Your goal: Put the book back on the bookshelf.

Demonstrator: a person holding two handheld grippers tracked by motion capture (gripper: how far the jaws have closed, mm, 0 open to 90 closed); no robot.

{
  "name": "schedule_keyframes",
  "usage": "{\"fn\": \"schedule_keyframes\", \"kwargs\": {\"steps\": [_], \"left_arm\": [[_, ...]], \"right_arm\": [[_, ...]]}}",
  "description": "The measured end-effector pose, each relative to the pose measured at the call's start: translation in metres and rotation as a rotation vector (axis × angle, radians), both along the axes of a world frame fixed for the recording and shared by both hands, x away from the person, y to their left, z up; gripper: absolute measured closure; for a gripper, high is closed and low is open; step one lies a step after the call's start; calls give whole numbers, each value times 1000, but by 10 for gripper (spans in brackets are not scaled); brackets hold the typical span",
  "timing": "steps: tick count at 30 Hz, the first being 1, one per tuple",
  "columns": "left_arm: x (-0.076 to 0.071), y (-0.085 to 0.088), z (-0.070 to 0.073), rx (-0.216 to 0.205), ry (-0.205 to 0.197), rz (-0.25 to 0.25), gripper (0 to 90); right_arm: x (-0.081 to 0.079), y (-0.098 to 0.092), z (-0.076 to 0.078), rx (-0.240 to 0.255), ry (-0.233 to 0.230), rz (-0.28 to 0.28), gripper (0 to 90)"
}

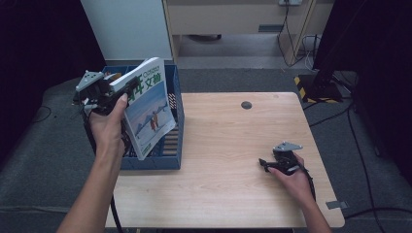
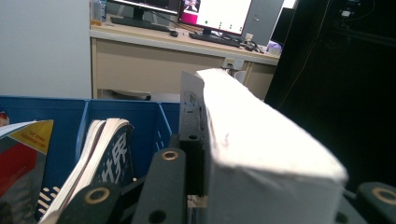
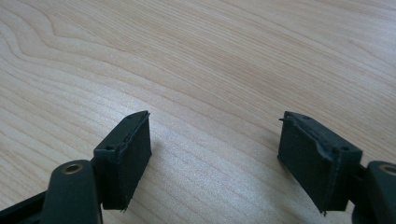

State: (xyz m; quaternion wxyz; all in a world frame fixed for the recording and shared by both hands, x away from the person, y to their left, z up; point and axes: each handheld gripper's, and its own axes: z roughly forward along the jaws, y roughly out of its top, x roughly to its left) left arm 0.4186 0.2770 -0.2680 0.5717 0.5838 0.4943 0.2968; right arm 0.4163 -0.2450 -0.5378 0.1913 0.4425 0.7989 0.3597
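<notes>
A: Paper first: the thick book [image 1: 147, 108], white page block and a green-and-blue cover, hangs tilted above the blue crate [image 1: 175, 145], with its lower corner just over the crate's inside.

B: What holds it?

A: The left tool [image 1: 119, 92] pinches it across the page block, near the top edge. From the left gripper view the pages [image 2: 261, 154] sit pressed between the black jaws. Judging by the tilt, the book is being lined up with a slot.

B: Anything already in the crate?

A: Yes, other books [image 2: 100, 158] stand in its compartments, beside the gap.

B: And the other hand?

A: Well to the right of the crate, the right tool [image 1: 265, 164] rests on the wooden desk [image 1: 228, 145], jaws spread and empty, probably parked out of the way.
</notes>
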Motion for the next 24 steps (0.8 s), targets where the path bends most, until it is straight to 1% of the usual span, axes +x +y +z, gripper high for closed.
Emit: {"fn": "schedule_keyframes", "kwargs": {"steps": [6,11,18,24], "left_arm": [[3,-4,-1,11,0,10,728],[7,-10,-4,0,4,22,728],[8,-17,-5,-7,7,12,728],[10,-25,-6,-12,9,-8,728]], "right_arm": [[0,0,0,1,0,1,253],[0,0,0,1,0,2,253],[0,0,0,1,0,3,253],[0,-1,0,1,1,6,253]]}}
